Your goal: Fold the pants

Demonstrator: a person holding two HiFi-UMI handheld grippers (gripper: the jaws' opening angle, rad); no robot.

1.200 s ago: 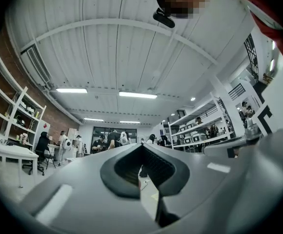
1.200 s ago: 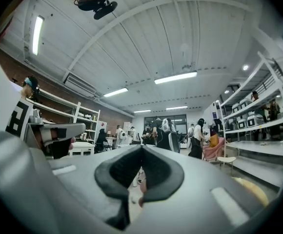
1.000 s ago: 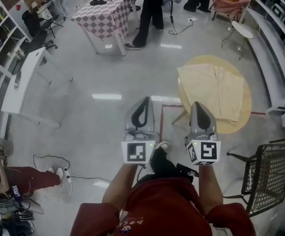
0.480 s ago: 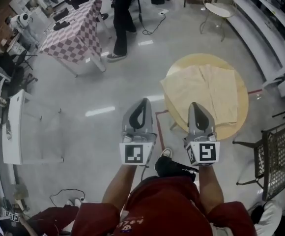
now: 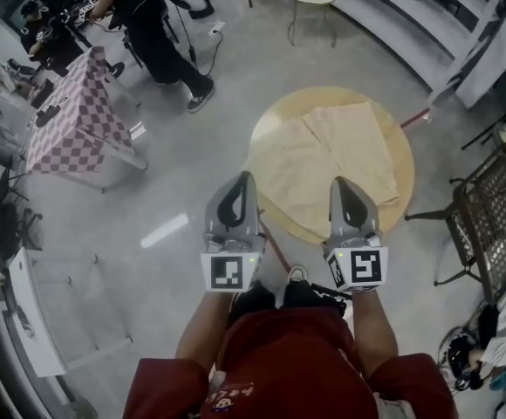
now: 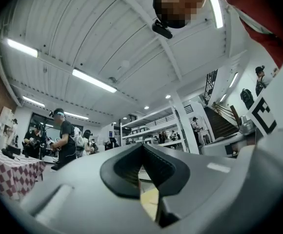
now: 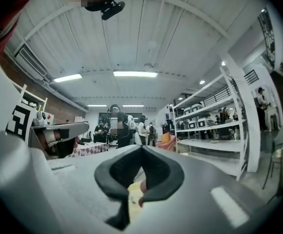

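– Polished grey floor [image 5: 192,173] takes up most of the head view, doesn't it?

– Yes, and only that view looks down on it. Both gripper views point out across the hall and catch what the head view misses. They show a white ribbed ceiling [image 6: 107,38] with strip lights [image 6: 93,81]. A staircase [image 6: 222,121] stands off to the right of the left gripper, and long white shelving [image 7: 205,126] to the right of the right one.

– And the round table [image 5: 403,160]?

– Yellow, straight ahead of both grippers, with the pants [image 5: 323,160] spread flat on it, pale beige, beyond the two tips. From above, the left gripper [image 5: 244,180] lines up with the cloth's near left edge and the right gripper [image 5: 341,185] with its near right part. Whether either touches the cloth I cannot tell.

– Do the gripper views show the pants?

– Barely. Each gives only a yellow sliver [image 6: 149,201] below its own jaws, table or cloth, I cannot say which.

– How do the jaws stand?

– On the left gripper [image 6: 142,147] the dark pads are closed together with nothing between them. The right gripper [image 7: 141,150] is the same: pads meeting, empty.

– Anything smaller?

– A checked table [image 5: 70,120] stands far to the left of the left gripper, with people [image 5: 161,33] beside it. A black mesh chair [image 5: 488,208] is off to the right of the right gripper. There is a marker cube [image 5: 228,271] at the back of each gripper.
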